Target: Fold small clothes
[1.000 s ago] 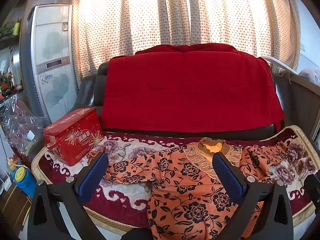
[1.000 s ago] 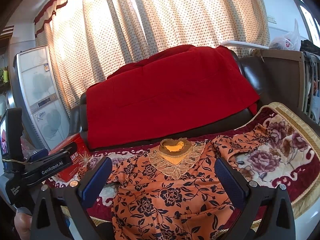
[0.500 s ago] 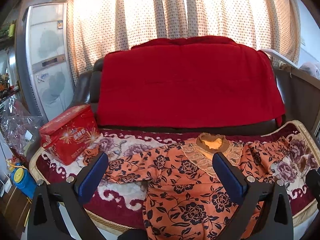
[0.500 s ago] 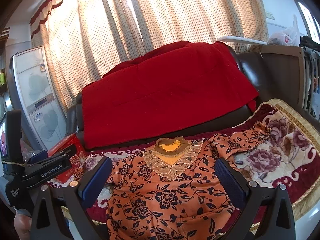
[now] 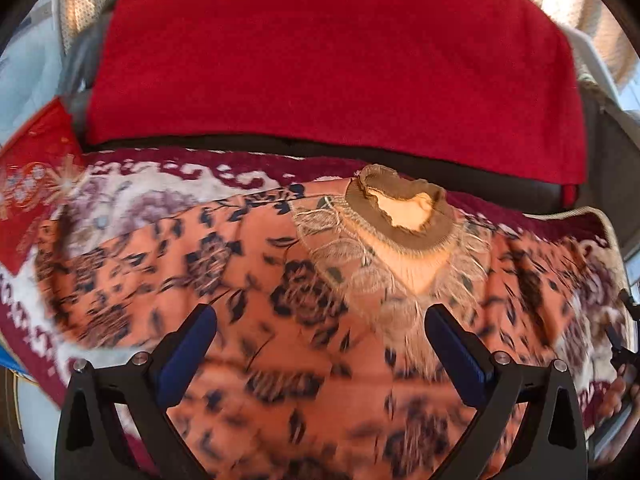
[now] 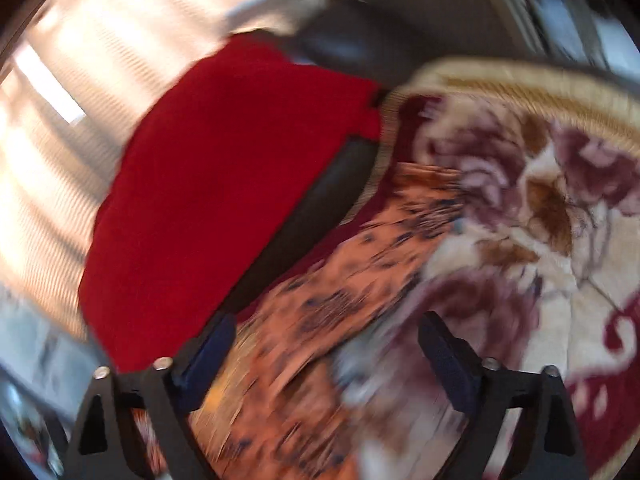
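Note:
An orange floral top with a brown collar lies spread flat on the flowered sofa blanket. My left gripper is open and empty, close above the top's chest, just below the collar. My right gripper is open and empty, tilted, over the top's right sleeve, which runs up toward the blanket's far corner. The right wrist view is blurred.
A red throw covers the sofa back; it also shows in the right wrist view. A red tin box stands at the sofa's left end. The curtain hangs behind. The other gripper shows at the right edge.
Both grippers have moved forward and down toward the top. The right one has swung right and tilted over the sleeve. Both stay open.

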`<state>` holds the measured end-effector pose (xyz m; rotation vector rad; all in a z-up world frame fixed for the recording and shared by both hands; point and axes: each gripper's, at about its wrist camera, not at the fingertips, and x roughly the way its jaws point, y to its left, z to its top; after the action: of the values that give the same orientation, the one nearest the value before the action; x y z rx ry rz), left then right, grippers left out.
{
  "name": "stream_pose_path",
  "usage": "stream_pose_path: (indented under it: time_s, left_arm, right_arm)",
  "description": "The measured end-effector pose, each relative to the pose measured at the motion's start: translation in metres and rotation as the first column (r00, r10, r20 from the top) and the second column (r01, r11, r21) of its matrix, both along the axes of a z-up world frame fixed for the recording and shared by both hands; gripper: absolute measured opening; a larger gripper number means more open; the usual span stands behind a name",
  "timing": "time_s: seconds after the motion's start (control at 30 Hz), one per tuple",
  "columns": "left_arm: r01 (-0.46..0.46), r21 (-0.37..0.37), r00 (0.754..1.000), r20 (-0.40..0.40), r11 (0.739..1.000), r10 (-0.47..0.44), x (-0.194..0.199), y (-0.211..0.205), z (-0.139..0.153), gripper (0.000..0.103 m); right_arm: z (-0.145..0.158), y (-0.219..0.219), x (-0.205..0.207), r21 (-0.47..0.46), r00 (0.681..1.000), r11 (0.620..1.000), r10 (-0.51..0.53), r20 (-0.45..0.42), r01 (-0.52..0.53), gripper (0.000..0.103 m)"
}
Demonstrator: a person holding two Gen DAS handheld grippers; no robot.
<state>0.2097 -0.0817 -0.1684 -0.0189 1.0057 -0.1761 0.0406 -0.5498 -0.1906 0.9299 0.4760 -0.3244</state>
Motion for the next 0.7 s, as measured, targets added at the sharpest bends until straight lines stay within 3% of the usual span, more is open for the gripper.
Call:
stream_pose_path:
  time_s: [0.03,0.13,0.17,0.33,0.43,0.57,0.63,0.7]
  left_arm:
    - [-0.008,0.008,1.0,-0.004,1.0,0.008,0.012,-0.007,-0.007,0.103]
    - [-0.02,0.064,1.0,0.015,0.998,0.019,0.036,-0.014,-0.022,0.103]
    - [-0.023,0.091,1.0,0.018,0.996,0.021,0.042,-0.012,-0.027,0.103]
    - [-0.025,0.135,0.998,0.06,0.991,0.017,0.053,-0.011,-0.038,0.103]
    - [-0.009,0.15,0.998,0.061,0.989,0.0,0.056,-0.012,-0.045,0.103]
    - [-0.012,0.152,0.999,0.054,0.988,0.004,0.061,-0.012,-0.048,0.103]
    - [-0.045,0.158,0.996,0.086,0.986,0.032,0.062,-0.005,-0.043,0.103]
    - [-0.087,0.154,0.99,0.122,0.984,0.068,0.063,0.007,-0.033,0.103]
  right_arm:
    - [-0.007,-0.018,0.003,0.008,0.998,0.999,-0.046,-0.043,0.046,0.078]
    - [-0.03,-0.072,0.027,0.031,0.989,0.991,-0.123,-0.087,0.127,0.07]
    - [-0.038,-0.081,0.033,0.019,0.979,0.988,-0.152,-0.137,0.156,0.067]
    - [-0.065,-0.111,0.078,0.089,0.955,0.959,-0.254,-0.153,0.269,0.061]
    - [-0.069,-0.119,0.095,0.053,0.941,0.946,-0.309,-0.14,0.319,0.054]
    - [-0.073,-0.129,0.112,0.064,0.948,0.95,-0.298,-0.111,0.306,0.015]
    - [-0.076,-0.135,0.108,0.097,0.957,0.953,-0.288,-0.009,0.288,0.008]
    - [-0.058,-0.126,0.1,0.073,0.956,0.958,-0.283,0.079,0.277,0.007]
